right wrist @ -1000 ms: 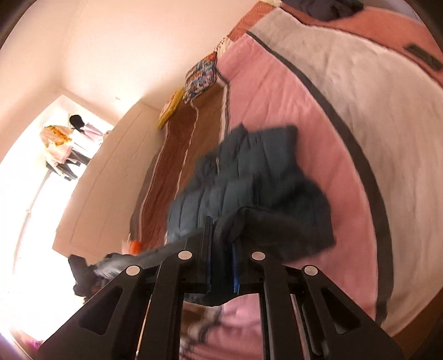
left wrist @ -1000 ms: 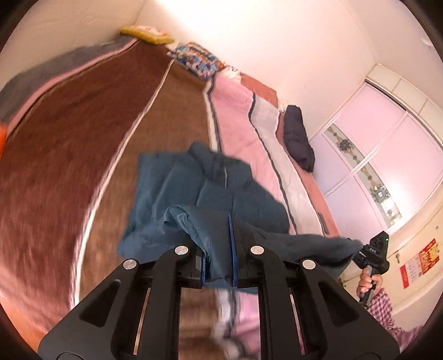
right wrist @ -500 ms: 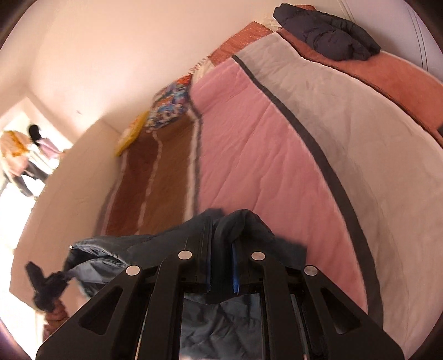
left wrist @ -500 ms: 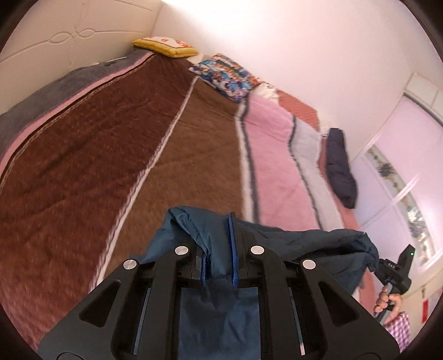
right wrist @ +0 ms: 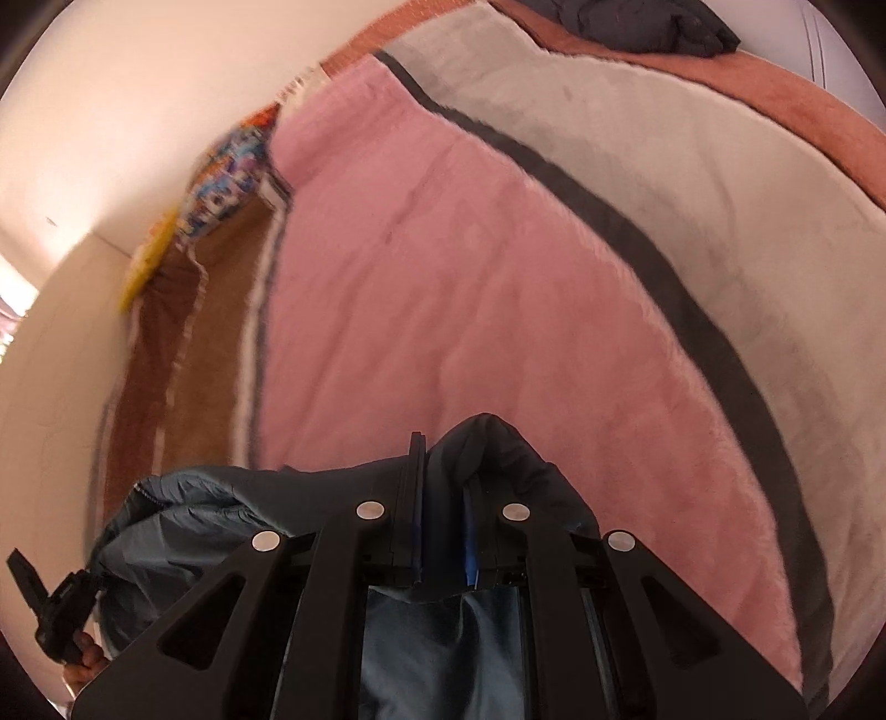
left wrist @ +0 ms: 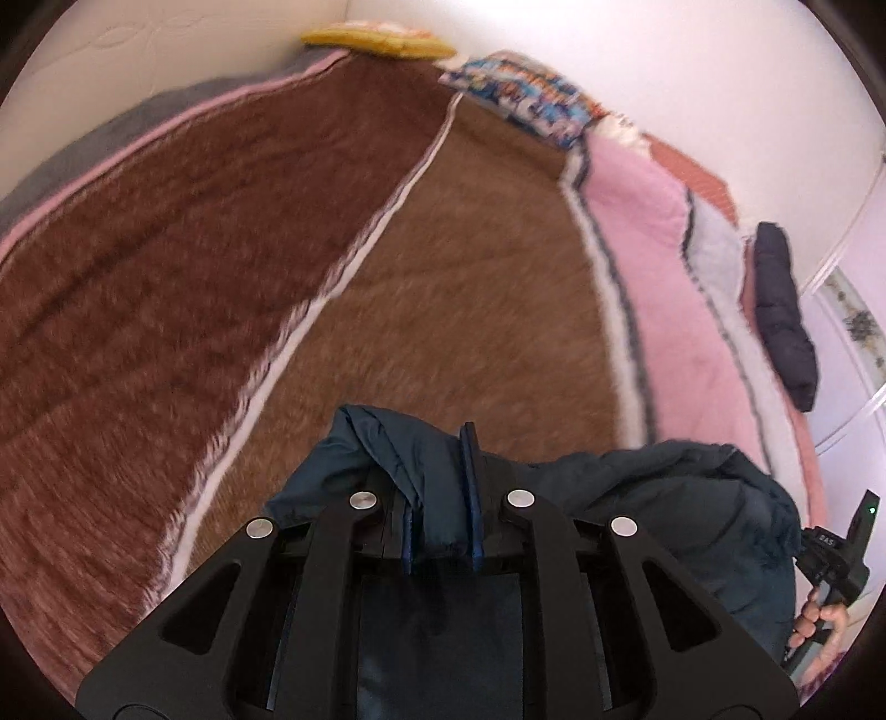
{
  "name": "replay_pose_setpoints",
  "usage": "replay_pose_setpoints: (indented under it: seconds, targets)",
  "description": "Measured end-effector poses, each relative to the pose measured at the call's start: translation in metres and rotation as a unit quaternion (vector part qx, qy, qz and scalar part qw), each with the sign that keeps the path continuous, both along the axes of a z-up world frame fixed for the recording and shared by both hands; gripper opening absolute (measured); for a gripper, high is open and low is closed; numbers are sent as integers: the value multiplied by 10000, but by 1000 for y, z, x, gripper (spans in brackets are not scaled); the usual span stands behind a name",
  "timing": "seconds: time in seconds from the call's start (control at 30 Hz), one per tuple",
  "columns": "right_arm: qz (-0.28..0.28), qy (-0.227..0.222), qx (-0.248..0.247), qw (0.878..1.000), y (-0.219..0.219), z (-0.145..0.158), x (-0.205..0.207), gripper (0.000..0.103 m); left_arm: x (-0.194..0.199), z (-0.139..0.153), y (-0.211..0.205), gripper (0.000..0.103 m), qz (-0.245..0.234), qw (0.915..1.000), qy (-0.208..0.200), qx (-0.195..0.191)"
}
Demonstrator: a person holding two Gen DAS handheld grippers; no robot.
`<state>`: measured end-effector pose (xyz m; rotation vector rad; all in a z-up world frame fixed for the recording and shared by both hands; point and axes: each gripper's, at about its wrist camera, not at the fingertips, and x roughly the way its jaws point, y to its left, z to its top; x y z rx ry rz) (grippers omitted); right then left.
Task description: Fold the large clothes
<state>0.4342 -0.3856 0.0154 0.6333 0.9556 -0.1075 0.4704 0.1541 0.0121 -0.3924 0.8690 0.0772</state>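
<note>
A: Left tool [left wrist: 443,493] is clamped on a pinch of the blue jacket [left wrist: 664,498]; right tool [right wrist: 443,498] is clamped on another fold of it

B: So the jacket hangs between them, above the bed [left wrist: 443,277]?

A: Yes, long axis running tool to tool. It looks soft, puffy, light and probably slick; I'd grip seams or hem, not loose shell

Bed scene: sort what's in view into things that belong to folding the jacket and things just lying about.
Part of the job:
- blue jacket, held up off the bed
- left gripper, shut on the jacket
- right gripper, shut on the jacket
- striped blanket, the surface below

Just lying about:
- dark garment at the far edge
- patterned pillow
- yellow pillow
</note>
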Motion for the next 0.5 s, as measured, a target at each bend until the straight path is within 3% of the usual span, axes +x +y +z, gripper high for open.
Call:
replay_pose_setpoints:
  seconds: [0.1,0.23,0.3,0.33,0.4,0.43,0.5]
  targets:
    - [5,65,285,9996,-3,-9,-2,17,1,-12,12,18,144,9985,218,-484]
    - [-21,-209,1100,9937,-19,12,-5,33,-7,4,33,27,216,9906,-36,-1349]
    - [-38,-602,1682,9839,-27,30,-8,59,-12,16,39,35,220,9845,-241,-1726]
    - [-76,-757,1787,9810,-29,38,-10,66,-15,24,41,39,205,9810,-325,-1901]
    - [-249,-1132,1496,9819,-32,60,-19,77,-18,33,41,46,188,9786,-415,-2005]
    - [-231,-1171,1420,9826,-31,66,-21,77,-21,41,40,47,232,9800,-529,-1907]
    - [-194,-1118,1159,9868,-27,72,-25,77,-29,53,42,61,345,9825,-812,-1638]
